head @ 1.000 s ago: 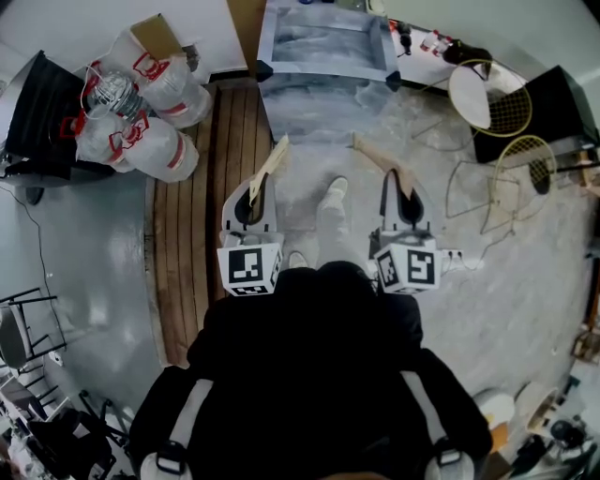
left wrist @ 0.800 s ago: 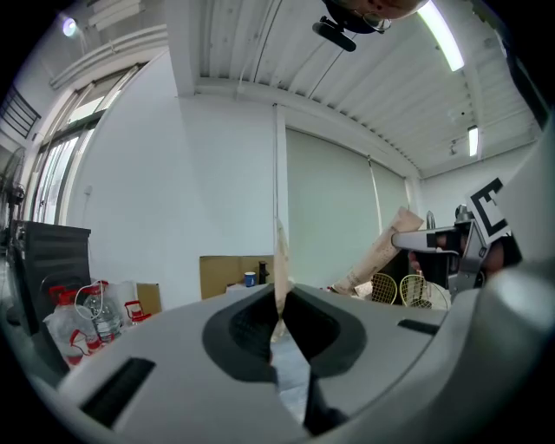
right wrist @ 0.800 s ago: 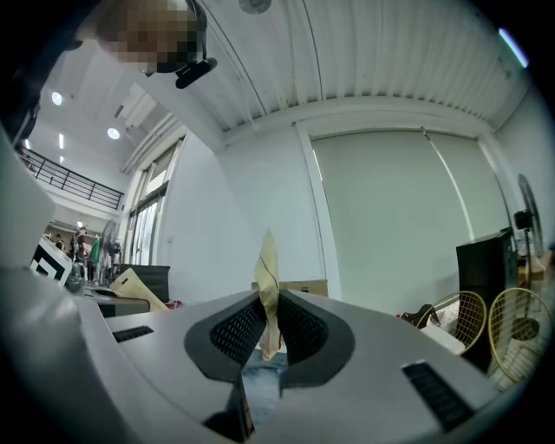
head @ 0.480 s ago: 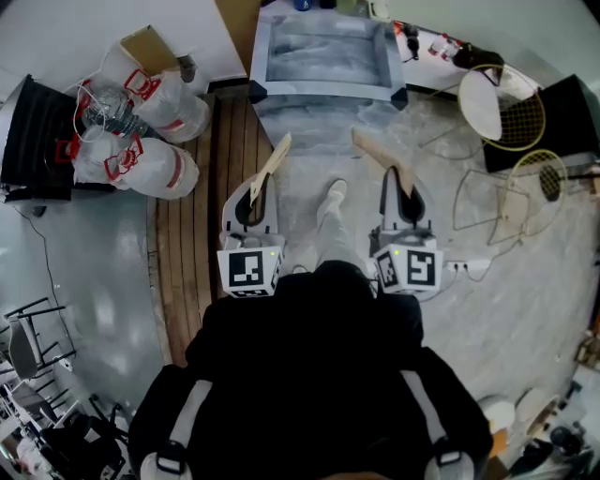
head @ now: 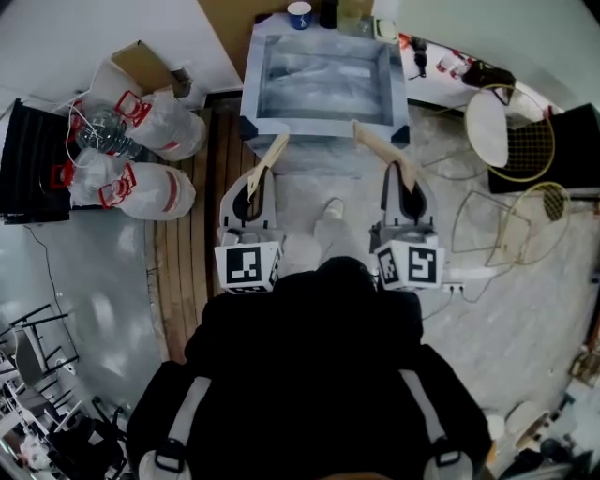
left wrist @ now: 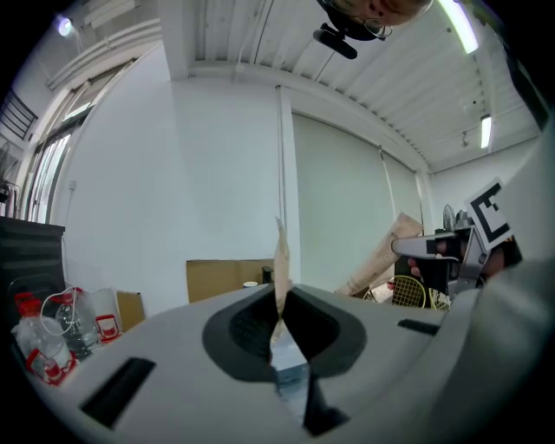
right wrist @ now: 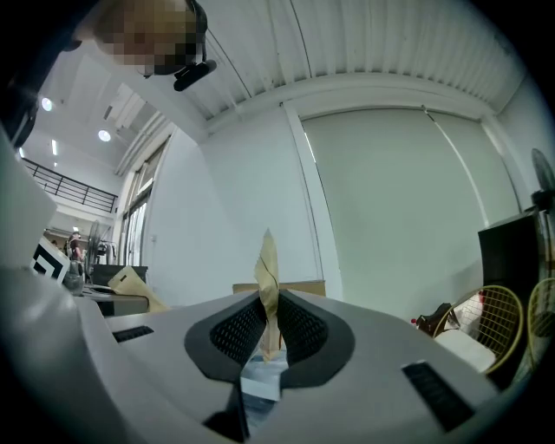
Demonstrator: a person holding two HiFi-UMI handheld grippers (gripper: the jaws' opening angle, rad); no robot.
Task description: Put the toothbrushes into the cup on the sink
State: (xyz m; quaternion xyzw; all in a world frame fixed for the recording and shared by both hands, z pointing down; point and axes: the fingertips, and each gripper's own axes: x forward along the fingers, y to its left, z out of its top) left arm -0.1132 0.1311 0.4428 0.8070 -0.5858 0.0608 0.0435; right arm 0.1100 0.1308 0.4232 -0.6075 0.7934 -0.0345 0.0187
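The left gripper (head: 249, 199) is closed tight on the left toothbrush (head: 270, 159), a tan flat one. The right gripper (head: 405, 195) pinches the right toothbrush (head: 379, 150). Both are before the sink (head: 251, 86), and the cup (head: 299, 14) stands at its far edge.

White walls (left wrist: 173, 173), ribbed ceiling (left wrist: 390, 78) w/ tube lights (left wrist: 460, 26), wood-plank strip (head: 183, 253), grey floor (head: 94, 272).

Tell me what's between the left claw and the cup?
In the head view, the grey sink lies between the left claw, shut on a wrapped toothbrush, and the cup.
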